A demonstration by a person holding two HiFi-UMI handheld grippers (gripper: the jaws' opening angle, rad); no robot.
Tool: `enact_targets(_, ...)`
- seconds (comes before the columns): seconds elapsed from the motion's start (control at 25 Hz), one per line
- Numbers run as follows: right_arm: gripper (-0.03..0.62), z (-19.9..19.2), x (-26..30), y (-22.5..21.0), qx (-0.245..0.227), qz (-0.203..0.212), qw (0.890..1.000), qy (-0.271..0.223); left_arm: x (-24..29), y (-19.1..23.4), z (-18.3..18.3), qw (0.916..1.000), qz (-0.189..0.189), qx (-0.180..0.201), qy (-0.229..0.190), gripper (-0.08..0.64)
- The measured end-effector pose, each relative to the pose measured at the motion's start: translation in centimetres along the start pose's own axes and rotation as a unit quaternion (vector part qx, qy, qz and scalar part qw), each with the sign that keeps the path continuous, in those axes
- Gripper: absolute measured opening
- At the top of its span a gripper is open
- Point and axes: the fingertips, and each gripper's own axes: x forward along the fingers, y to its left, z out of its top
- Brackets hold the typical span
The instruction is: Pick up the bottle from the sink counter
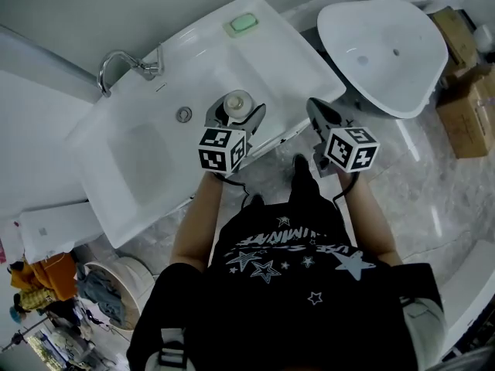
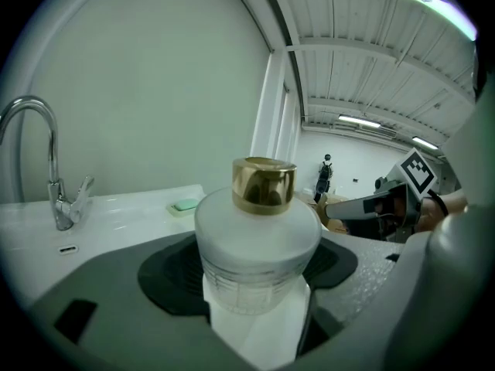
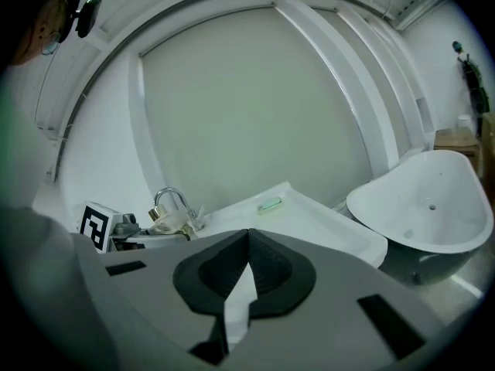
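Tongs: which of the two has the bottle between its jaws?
The left tongs: its jaws are closed on the white, gold-capped bottle at the sink counter. The right tongs hang beside it with jaws together, holding nothing.

A plain white wall (image 1: 93, 14) rises behind the white sink bench (image 1: 286, 60) with its chrome tap (image 1: 147, 69). The floor (image 1: 433, 199) is pale, glossy and veined, perhaps marble. A white freestanding tub (image 1: 383, 52) stands just beside the bench, with cardboard boxes (image 1: 468, 110) near its far side. Overhead, strip lights (image 2: 361, 120) hang under a ribbed white ceiling (image 2: 371, 60).
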Motion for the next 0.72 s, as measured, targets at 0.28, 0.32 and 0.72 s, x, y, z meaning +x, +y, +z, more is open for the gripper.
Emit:
enact_targets(0.28,0.006,-3.0,-3.2,3.8,0.007,-0.034,0.999,-0.01,-4.9,-0.8,-1.9,0.9994,-0.034,0.009,0.006,0.356)
enact_targets(0.32,0.006,-3.4,-3.5,4.3,0.007,-0.037,0.999,-0.01,-5.5,-0.9,-2.2,0.9992,-0.038,0.01,0.006,0.356)
enact_targets(0.72,0.006,-5.4,-6.6,7.2,0.002,-0.043,0.999,-0.007,-9.3,-2.4,-3.4,0.9987,-0.05,0.008,0.003,0.356)
